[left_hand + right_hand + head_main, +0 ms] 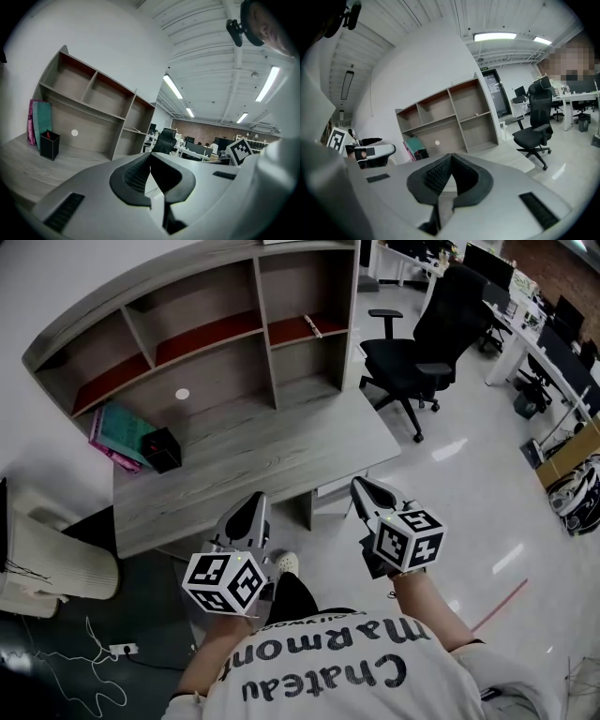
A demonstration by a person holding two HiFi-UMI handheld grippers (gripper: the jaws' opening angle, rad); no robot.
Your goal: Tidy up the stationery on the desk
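Hovering short of the worktop's (281, 442) near edge, both claws are pressed together and pinch nothing: left gripper (255, 499) (150, 156) off the middle of that edge, right gripper (359, 485) (451, 157) off its right corner. Both point toward the hutch (258, 306).

Containers:
- Black pen holder (163, 449) (48, 145) (421, 153) stands upright at the worktop's left end, open top up. Its inside is dark and I cannot tell what it holds.
- Hutch compartments have red-lined floors. The right middle one carries a thin white stick (312, 327), too small to identify.

Around:
- Teal and pink books (120, 432) (40, 123) (411, 143) stand on edge at the back left corner, against the hutch's left wall, touching or just beside the pen holder.
- A white disc (182, 394) sits on the hutch's back panel, right of the pen holder.
- A black chair (422, 343) (534, 126) stands on the floor off the worktop's right end, well apart from the grippers.
- The worktop between grippers and pen holder is bare wood.

Orientation: the white stick lies flat, its long axis slanted across its shelf, roughly back-left to front-right.
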